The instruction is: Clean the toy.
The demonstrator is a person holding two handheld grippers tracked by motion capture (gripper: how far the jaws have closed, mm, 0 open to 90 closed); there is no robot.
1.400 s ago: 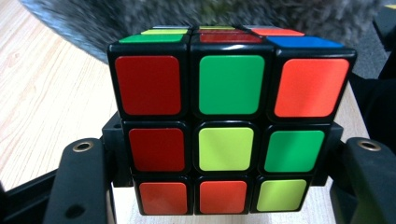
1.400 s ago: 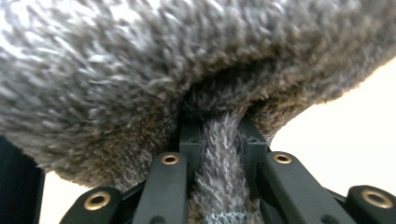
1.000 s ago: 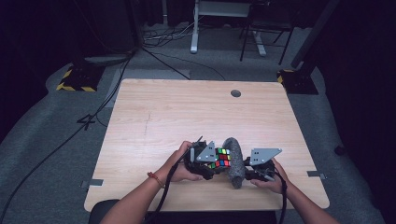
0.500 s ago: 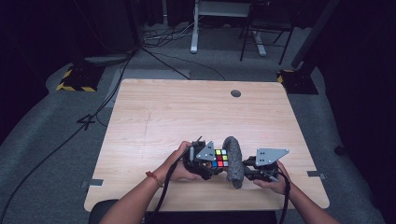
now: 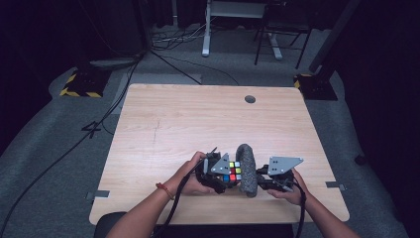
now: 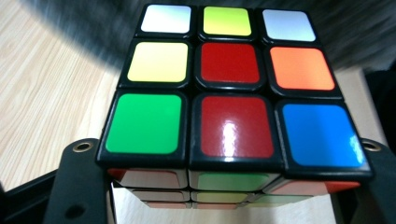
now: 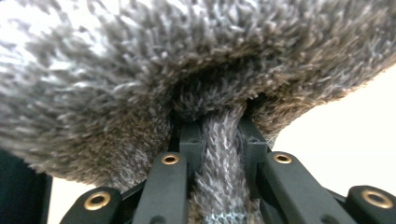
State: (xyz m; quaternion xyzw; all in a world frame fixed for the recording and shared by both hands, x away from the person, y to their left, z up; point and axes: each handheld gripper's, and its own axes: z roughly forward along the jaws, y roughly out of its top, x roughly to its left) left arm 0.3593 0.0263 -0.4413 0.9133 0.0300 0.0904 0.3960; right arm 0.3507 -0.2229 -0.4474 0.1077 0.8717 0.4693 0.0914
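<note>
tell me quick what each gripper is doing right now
left gripper: shut on the puzzle cube, a jaw on each side.
right gripper: shut on a fold of the grey furry cloth.

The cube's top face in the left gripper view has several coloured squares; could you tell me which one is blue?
On the puzzle cube, the blue square sits in the near-right corner, beside the red one; no other square on that face is blue.

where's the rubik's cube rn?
High view: the cube sits near the table's front edge, between the left gripper and the grey fuzzy cloth pinched by the right gripper.
</note>
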